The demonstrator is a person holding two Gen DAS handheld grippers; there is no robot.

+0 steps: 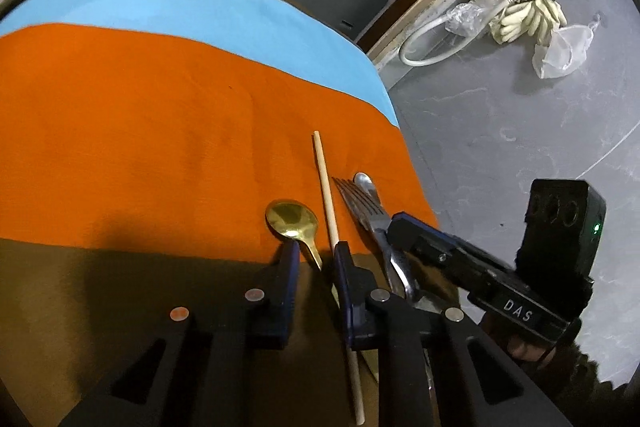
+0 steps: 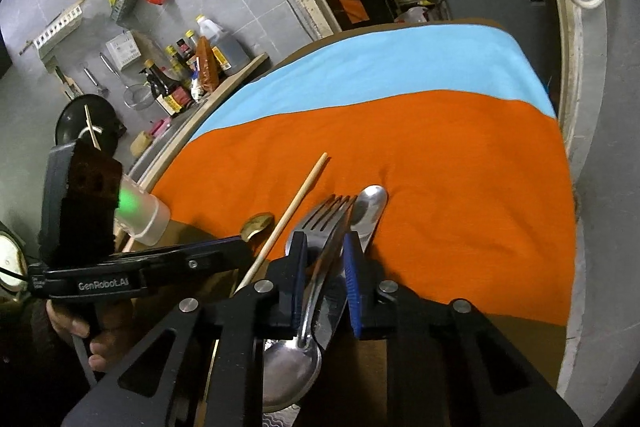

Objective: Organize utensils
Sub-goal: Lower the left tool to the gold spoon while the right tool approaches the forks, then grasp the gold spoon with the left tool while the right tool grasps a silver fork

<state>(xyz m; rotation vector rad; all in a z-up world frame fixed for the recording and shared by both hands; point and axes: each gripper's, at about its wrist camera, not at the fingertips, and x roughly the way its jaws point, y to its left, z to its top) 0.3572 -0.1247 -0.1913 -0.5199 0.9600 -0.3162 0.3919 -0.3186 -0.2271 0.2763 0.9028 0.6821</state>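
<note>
low over the orange cloth (image 2: 460,167), right gripper (image 2: 326,267) astride the fork (image 2: 320,227)

Spoon (image 1: 293,219) left of chopstick (image 1: 326,187), fork (image 1: 358,203) right, on cloth (image 1: 140,131)

Utensils lay gathered at the near edge of the orange cloth.
A gold spoon (image 1: 292,219) lay bowl-up beside a wooden chopstick (image 1: 326,187); a steel fork (image 2: 326,223), knife (image 2: 370,207) and spoon (image 2: 292,367) overlapped.
</note>
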